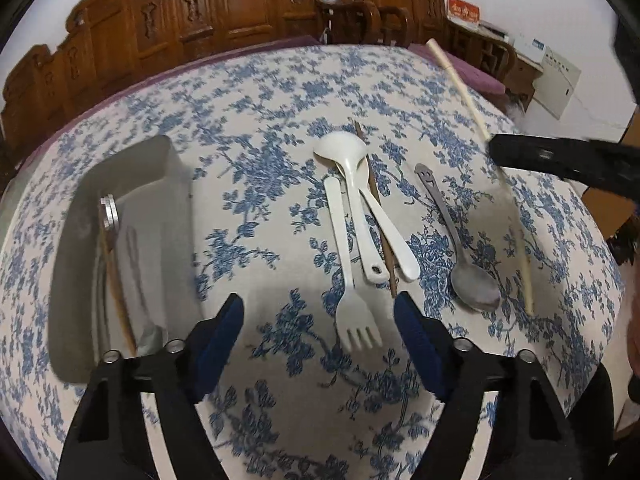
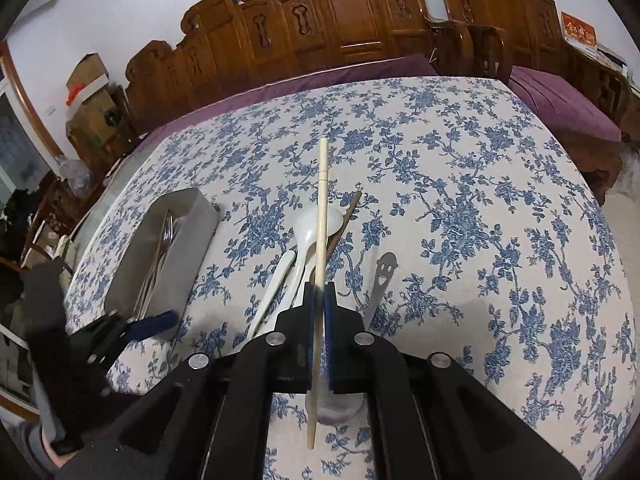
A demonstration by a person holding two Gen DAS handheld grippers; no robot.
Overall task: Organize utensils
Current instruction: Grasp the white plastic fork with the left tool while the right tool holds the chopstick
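Carved wooden benches line the back wall, and in front of them the table with the blue-floral tablecloth (image 2: 460,184) carries everything I'm working with. Biggest item is the metal tray (image 1: 132,168), sitting left of the loose pile; it already holds a few pieces, what looks like a metal fork, a brown stick and something with a round metal end, too blurred for me to itemise. My left gripper (image 1: 320,340) hovers low with its jaws wide apart, nothing between them, just short of the white fork (image 1: 352,300) tines. My right gripper (image 2: 319,300) is clamped on the pale chopstick (image 2: 322,200), held off the table roughly mid-shaft with both ends sticking out past the pads. I'd judge it light, stiff and smooth, so it can pivot or slide in the pads if I swing fast; a mid-shaft grip keeps it balanced. On the cloth: two white spoons (image 1: 360,200) overlapping across a dark chopstick (image 1: 374,200), with the white fork alongside. These look like plastic or melamine, light, slick and stacked, so lifting one will likely drag another; I'd take the handles, not the bowls. A steel spoon (image 1: 460,248) with a smiley cut-out lies apart to the right, heavier, thin, flat on the cloth; I'd pinch it across the handle.
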